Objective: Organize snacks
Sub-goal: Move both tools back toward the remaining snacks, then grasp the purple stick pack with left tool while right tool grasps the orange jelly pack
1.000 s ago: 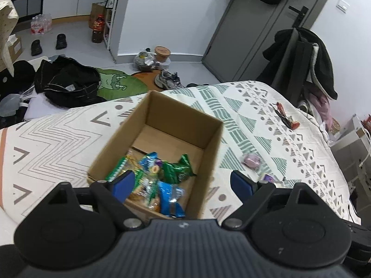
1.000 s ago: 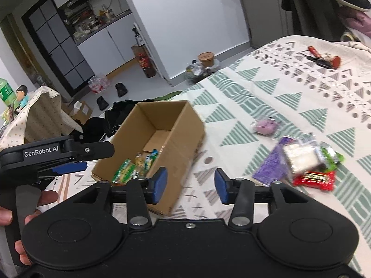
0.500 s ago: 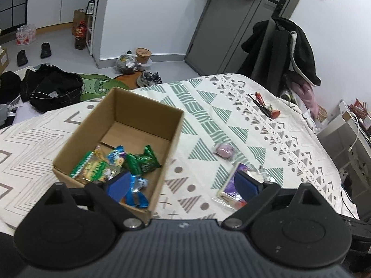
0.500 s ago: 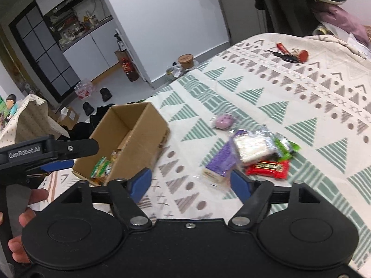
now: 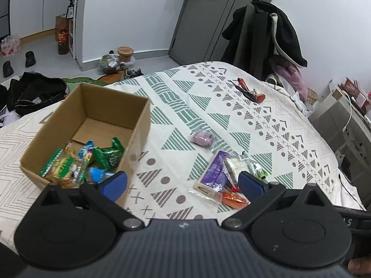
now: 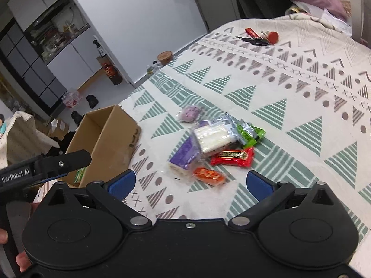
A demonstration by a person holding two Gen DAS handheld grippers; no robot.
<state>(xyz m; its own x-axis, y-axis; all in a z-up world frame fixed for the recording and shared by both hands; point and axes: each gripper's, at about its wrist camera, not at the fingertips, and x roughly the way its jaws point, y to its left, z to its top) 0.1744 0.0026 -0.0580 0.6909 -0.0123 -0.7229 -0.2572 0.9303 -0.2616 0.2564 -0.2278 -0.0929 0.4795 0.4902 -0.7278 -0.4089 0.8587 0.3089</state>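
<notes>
An open cardboard box (image 5: 139,125) (image 6: 116,143) sits on the patterned bedspread and holds several green and blue snack packs (image 5: 81,162). To its right lies a loose pile: a purple pack (image 6: 185,155), a white cake pack (image 6: 213,136), a green pack (image 6: 250,134), a red pack (image 6: 231,157) and an orange pack (image 6: 208,176). A pink pack (image 6: 190,113) (image 5: 201,137) lies apart behind them. My left gripper (image 5: 183,183) is open and empty above the bed between box and pile. My right gripper (image 6: 190,183) is open and empty just in front of the orange pack.
Keys with a red tag (image 5: 250,91) (image 6: 262,37) lie at the far side of the bed (image 5: 289,139). A coat-draped chair (image 5: 266,34) stands beyond the bed. Clothes, shoes and bottles lie on the floor at left (image 5: 34,88).
Both grippers have swung right, from over the box toward the snack pile. The right gripper's jaws have opened wider. The left gripper stays open.
</notes>
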